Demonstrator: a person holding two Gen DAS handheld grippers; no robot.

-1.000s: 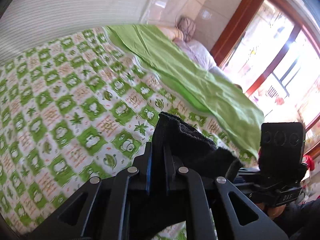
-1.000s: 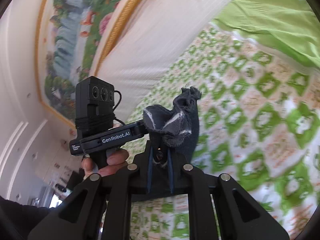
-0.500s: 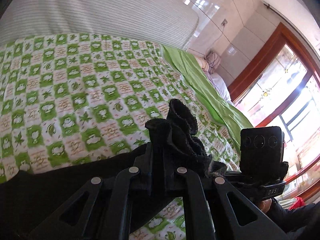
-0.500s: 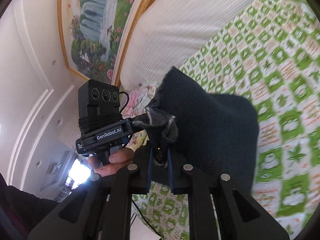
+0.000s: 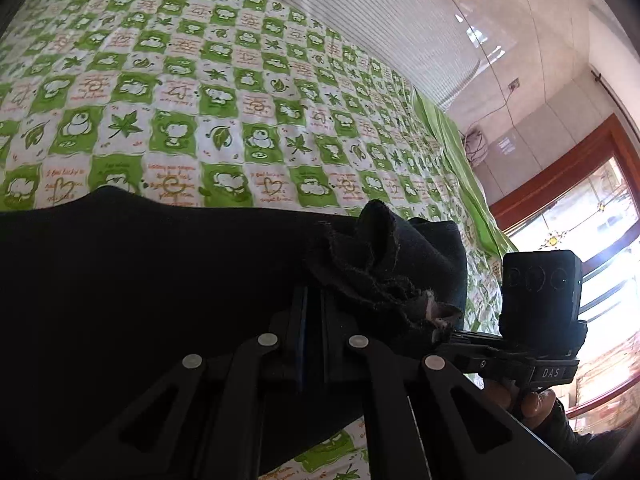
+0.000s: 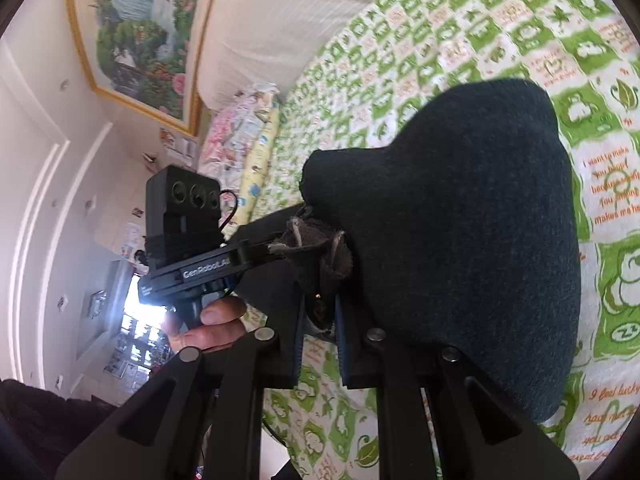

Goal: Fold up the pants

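Left wrist view: left gripper (image 5: 314, 312), jaws pressed together, pinching a bunched, frayed edge of the dark pants (image 5: 140, 280). The fabric spreads left from the jaws as a wide dark sheet, low over the bed (image 5: 240, 92), covering the lower half of the frame. The bed has a green-and-white checked sheet with leaf and cartoon prints. Only this view shows the plain green blanket (image 5: 460, 152) along the far edge of the bed, a red-brown wooden window frame (image 5: 560, 168) with bright glare, a pale tiled wall with a socket and cord, and a small bag-like lump by the wall, too small to identify. The right gripper (image 5: 540, 312) shows at right, with its camera block and a hand under it; its jaws are hidden here.

Right wrist view: right gripper (image 6: 318, 308), jaws close together, pinching a frayed edge of the pants (image 6: 460, 240) with pale seam strips. The cloth bulges up and right over the checked sheet (image 6: 500, 40). Only this view shows a framed landscape painting (image 6: 140, 32) on the wall, a pale ribbed headboard (image 6: 288, 12), floral pillows or bedding (image 6: 240, 128) at the head of the bed, and a bright doorway or window at far left. The left gripper (image 6: 192, 240) shows at left, held by a hand (image 6: 208, 324); its jaws are not visible from here.
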